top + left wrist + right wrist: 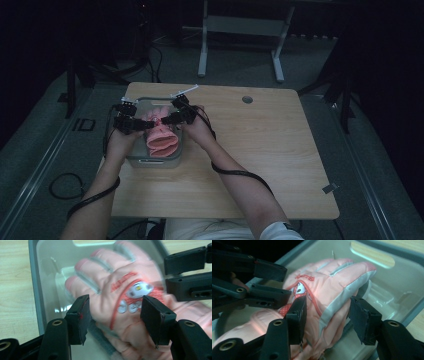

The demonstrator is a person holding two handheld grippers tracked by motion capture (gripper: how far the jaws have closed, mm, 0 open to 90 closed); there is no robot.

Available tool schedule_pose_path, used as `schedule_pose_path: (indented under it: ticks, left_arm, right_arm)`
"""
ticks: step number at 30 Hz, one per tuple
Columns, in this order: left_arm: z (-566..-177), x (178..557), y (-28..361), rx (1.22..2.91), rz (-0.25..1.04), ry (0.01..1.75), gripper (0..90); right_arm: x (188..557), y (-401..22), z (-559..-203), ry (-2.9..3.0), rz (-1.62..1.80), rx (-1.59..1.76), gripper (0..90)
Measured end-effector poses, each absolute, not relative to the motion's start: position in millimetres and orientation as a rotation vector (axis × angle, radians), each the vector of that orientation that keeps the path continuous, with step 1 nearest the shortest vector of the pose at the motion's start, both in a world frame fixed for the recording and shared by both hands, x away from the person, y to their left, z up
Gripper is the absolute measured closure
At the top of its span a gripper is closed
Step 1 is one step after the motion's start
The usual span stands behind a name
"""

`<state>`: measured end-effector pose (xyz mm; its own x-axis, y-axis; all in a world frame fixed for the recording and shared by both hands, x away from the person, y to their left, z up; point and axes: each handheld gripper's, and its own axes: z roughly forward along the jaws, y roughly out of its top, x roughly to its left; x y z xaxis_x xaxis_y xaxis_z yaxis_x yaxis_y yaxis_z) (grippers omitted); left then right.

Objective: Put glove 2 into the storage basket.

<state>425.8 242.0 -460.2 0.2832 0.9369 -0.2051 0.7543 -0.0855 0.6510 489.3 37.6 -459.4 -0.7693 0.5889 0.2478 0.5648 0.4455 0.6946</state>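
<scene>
A pink padded glove (162, 138) with grey finger strips and a red-and-white badge lies in a clear plastic bin (154, 162) at the table's left. Its fingers point away from the person. My left gripper (146, 123) hangs over the glove from the left, and in its own view the left gripper (116, 317) is open, jaws straddling the glove (107, 287) by the badge. My right gripper (166, 119) comes in from the right; seen from its camera, the right gripper (329, 320) is open, astride the side of the glove (329, 287). The two grippers' tips nearly meet above the glove.
The bin's grey rim (35, 290) and clear walls (387, 285) close in around both grippers. The wooden table (265, 150) stretches bare to the right, with a round cable hole (247, 99) near its far edge. Cables (235, 173) trail along both forearms. A metal frame (240, 27) stands on the floor beyond.
</scene>
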Motion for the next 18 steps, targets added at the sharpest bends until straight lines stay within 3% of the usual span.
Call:
schedule_pose_path:
  ticks: [8,11,14,15,17,18]
  left_arm:
    - [-448.0,421.4,238.1,1.869,0.351,1.469,37.8]
    - [-443.2,418.3,232.5,1.895,0.347,1.413,27.3]
    - [-441.5,416.7,229.5,1.897,0.351,1.403,23.4]
    - [-440.5,415.7,228.0,1.899,0.352,1.393,16.3]
    - [-438.0,412.6,224.8,1.908,0.383,1.369,14.0]
    - [-435.2,408.5,223.3,1.891,0.416,1.344,12.9]
  right_arm:
    - [482.8,36.0,-446.2,2.629,1.3,1.013,44.4]
    - [480.0,29.5,-436.8,2.614,1.347,0.996,40.2]
    - [479.2,25.7,-433.6,2.613,1.353,0.983,38.3]
    - [478.0,20.7,-431.5,2.615,1.362,0.973,35.5]
    - [477.2,17.7,-430.6,2.612,1.368,0.96,34.0]
    - [475.4,11.1,-428.7,2.619,1.378,0.93,28.8]
